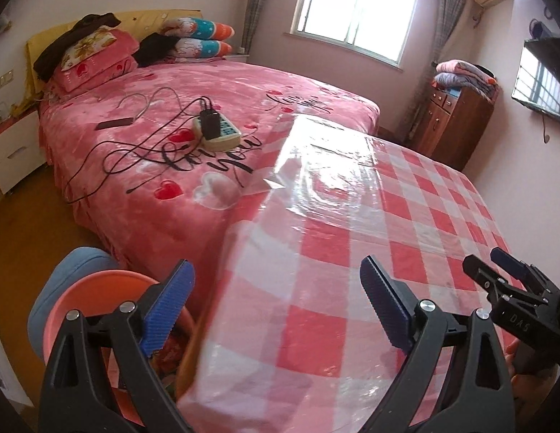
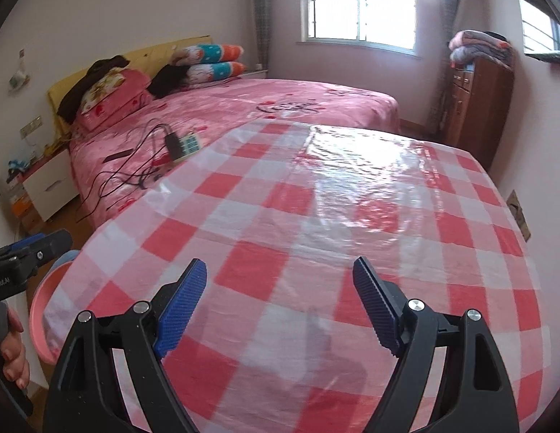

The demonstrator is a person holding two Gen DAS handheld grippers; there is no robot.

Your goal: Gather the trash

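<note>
Left gripper (image 1: 276, 306) over table's left edge, jaws wide apart, empty. Right gripper (image 2: 280, 306) over near edge, jaws likewise apart, empty. Checked tablecloth (image 2: 316, 198) shows no trash; none visible anywhere. Pink basin (image 1: 99, 288) below table's left edge, probable bin, some contents inside. Risk: glossy plastic cover snags on fingertips; charger cables (image 1: 135, 144) on bed (image 1: 244, 83) mistaken for litter.
</note>
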